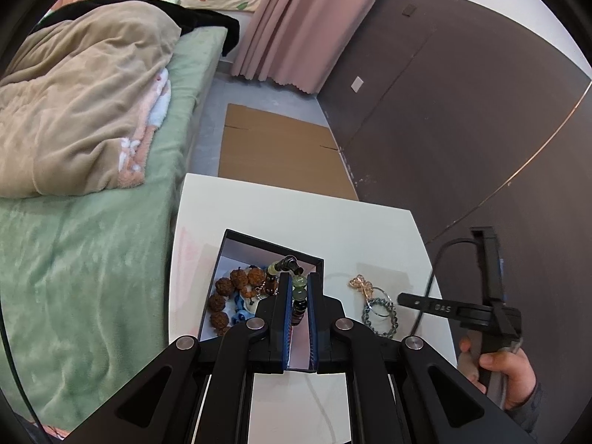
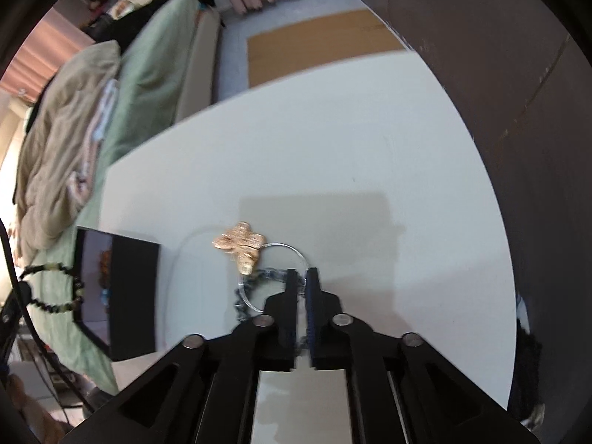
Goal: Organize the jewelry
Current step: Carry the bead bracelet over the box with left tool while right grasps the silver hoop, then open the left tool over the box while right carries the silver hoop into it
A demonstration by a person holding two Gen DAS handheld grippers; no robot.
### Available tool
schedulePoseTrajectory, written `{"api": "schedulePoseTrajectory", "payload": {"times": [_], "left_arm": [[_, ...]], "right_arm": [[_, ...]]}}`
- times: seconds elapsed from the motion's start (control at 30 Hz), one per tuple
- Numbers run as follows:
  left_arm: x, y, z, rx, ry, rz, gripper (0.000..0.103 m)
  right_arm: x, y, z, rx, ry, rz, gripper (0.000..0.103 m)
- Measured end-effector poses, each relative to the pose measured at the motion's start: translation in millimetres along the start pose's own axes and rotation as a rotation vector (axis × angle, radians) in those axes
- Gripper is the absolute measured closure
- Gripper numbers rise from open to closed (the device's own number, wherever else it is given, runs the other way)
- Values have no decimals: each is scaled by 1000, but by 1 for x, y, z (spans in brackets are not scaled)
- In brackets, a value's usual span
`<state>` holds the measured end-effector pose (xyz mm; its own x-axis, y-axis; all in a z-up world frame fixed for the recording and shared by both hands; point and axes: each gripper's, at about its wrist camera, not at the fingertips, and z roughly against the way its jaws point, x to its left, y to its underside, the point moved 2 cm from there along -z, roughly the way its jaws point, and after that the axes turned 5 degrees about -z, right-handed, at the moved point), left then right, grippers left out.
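My left gripper (image 1: 299, 277) is shut on a dark and green beaded bracelet (image 1: 298, 298) and holds it over the open black jewelry box (image 1: 236, 238). The box holds a brown knobbly bead bracelet (image 1: 231, 292) and blue pieces. The held bracelet also shows in the right wrist view (image 2: 55, 288), next to the box (image 2: 133, 288). My right gripper (image 2: 301, 272) is nearly closed around a clear ring and a grey-blue bead bracelet (image 2: 255, 277) on the white table (image 2: 333, 148), beside a gold butterfly ornament (image 2: 242, 246). These lie right of the box in the left wrist view (image 1: 379, 312).
A bed with a green sheet (image 1: 85, 259) and beige blanket (image 1: 81, 111) lies left of the table. Flat cardboard (image 1: 277, 148) lies on the floor beyond. A dark wall (image 1: 462, 111) stands at the right. Pink curtains (image 1: 296, 18) hang behind.
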<state>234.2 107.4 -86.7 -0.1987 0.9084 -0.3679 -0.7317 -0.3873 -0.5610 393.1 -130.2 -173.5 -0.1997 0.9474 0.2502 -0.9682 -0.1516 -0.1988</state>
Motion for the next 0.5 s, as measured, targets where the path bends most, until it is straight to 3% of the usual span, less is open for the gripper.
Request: {"api": "schedulePoseTrajectory", "payload": {"times": [0.33,0.5], "left_arm": [[11,3,-2,8,2,22,96],[11,3,-2,10,9,23,96]], "right_arm": [[0,-3,-18,22,-5,-36,84],[-3,-3,-16,27,-63,-49,99]]}}
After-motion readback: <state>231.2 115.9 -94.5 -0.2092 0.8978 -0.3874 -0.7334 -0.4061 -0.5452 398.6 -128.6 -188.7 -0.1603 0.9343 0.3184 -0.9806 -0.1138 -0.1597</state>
